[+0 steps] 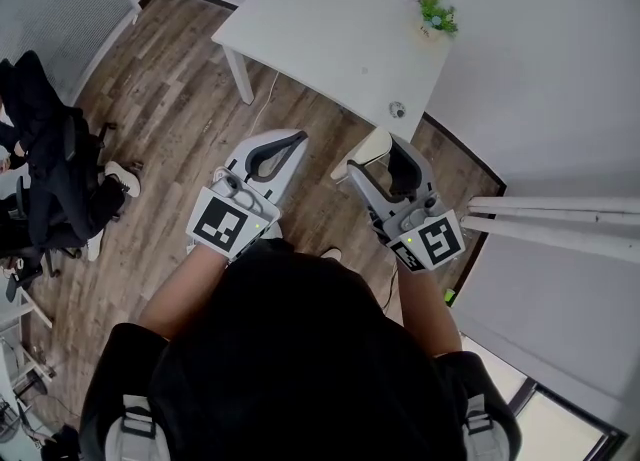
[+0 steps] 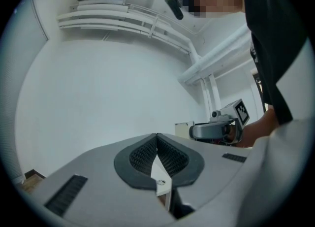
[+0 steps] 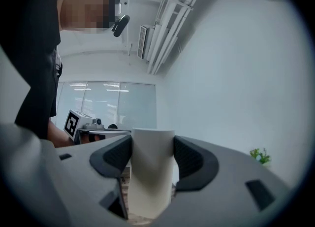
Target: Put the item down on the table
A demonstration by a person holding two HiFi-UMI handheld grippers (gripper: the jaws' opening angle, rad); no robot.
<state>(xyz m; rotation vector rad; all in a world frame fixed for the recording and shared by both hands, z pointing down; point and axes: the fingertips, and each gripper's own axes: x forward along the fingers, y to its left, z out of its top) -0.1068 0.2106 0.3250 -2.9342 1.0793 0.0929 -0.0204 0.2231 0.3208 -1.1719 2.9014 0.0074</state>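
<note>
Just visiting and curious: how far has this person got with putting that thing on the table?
Grasping looks done: the right gripper is shut on a cream item, over the wooden floor, short of the white table. The left gripper is shut, empty. Left: carry it to the table, lower it, let go.

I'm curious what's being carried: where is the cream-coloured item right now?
The cream-coloured item sits clamped between the jaws of the right gripper, on the right of the head view, in the air over the wooden floor, just short of the white table.
</note>
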